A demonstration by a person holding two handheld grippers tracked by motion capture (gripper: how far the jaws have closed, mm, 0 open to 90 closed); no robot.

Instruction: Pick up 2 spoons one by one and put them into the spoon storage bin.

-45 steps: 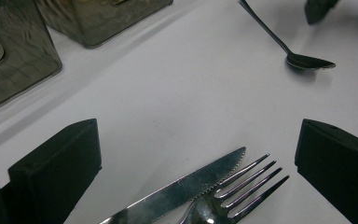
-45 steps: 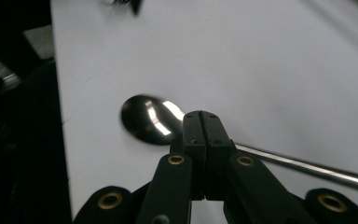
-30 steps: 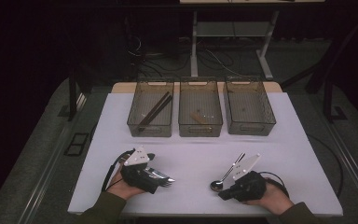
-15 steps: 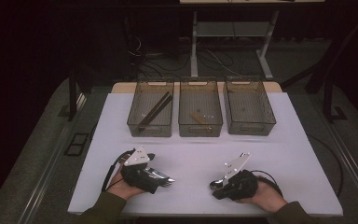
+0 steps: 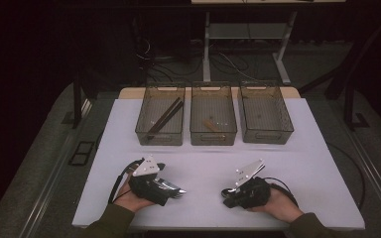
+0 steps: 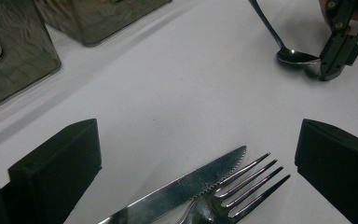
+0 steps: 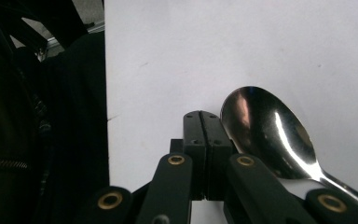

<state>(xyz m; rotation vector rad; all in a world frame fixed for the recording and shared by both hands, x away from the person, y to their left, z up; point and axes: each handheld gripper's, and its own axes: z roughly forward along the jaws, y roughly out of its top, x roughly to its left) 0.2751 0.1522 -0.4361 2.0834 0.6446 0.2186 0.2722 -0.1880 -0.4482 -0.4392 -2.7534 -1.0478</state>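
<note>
Two jaws of the right gripper sit pressed together on nothing; the spoon lies just beside them, stiff, light and slick, best pinched at its thin handle; that handle is cut off. Left gripper stands apart over knife and fork.

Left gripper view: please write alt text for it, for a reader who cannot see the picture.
A knife and a fork lie side by side on a white table between the left gripper's two open black jaws. Farther off, the right gripper sits beside a spoon, with clear bins at the upper left.
</note>
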